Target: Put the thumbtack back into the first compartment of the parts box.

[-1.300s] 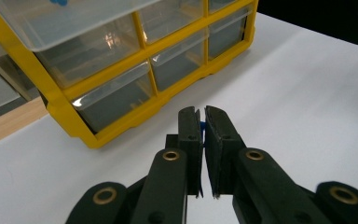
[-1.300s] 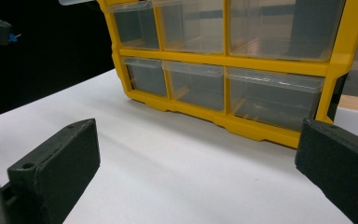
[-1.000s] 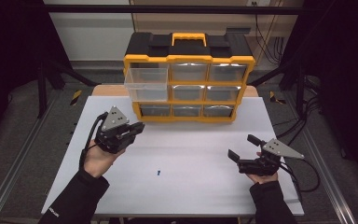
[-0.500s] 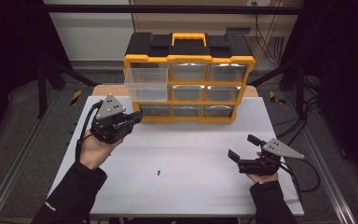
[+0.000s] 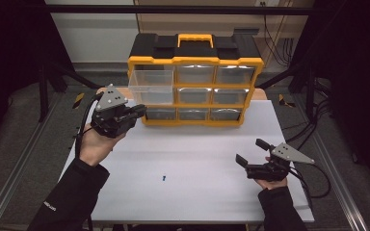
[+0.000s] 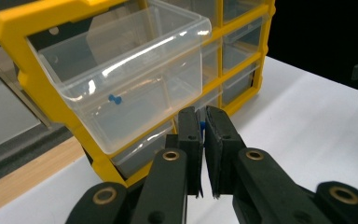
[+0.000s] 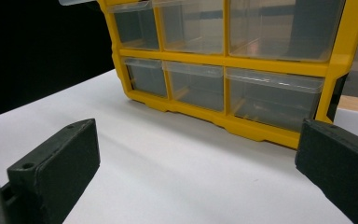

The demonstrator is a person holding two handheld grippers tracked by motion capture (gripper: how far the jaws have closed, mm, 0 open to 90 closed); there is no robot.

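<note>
A yellow and black drawer cabinet (image 5: 195,61) stands at the back of the white table (image 5: 197,192). Its top-left clear drawer (image 5: 151,86) (image 6: 135,79) is pulled out, and a small blue piece (image 6: 114,99) lies inside it. My left gripper (image 5: 138,112) (image 6: 203,114) hovers just below and in front of that drawer, shut on another small blue piece (image 6: 201,126) that peeks out between the jaws. A third small blue piece (image 5: 164,178) lies on the table near the front. Low at the right of the table, my right gripper (image 5: 249,150) (image 7: 198,149) stands open with nothing between its jaws.
The cabinet's other clear drawers (image 7: 270,93) are closed. Bare table lies between the two grippers. Dark stands and cables (image 5: 313,120) flank the table on both sides, and a wooden strip (image 6: 23,177) runs along the table's back edge.
My left gripper has moved forward and up, from mid-table to the pulled-out drawer. The right gripper has stayed still.
</note>
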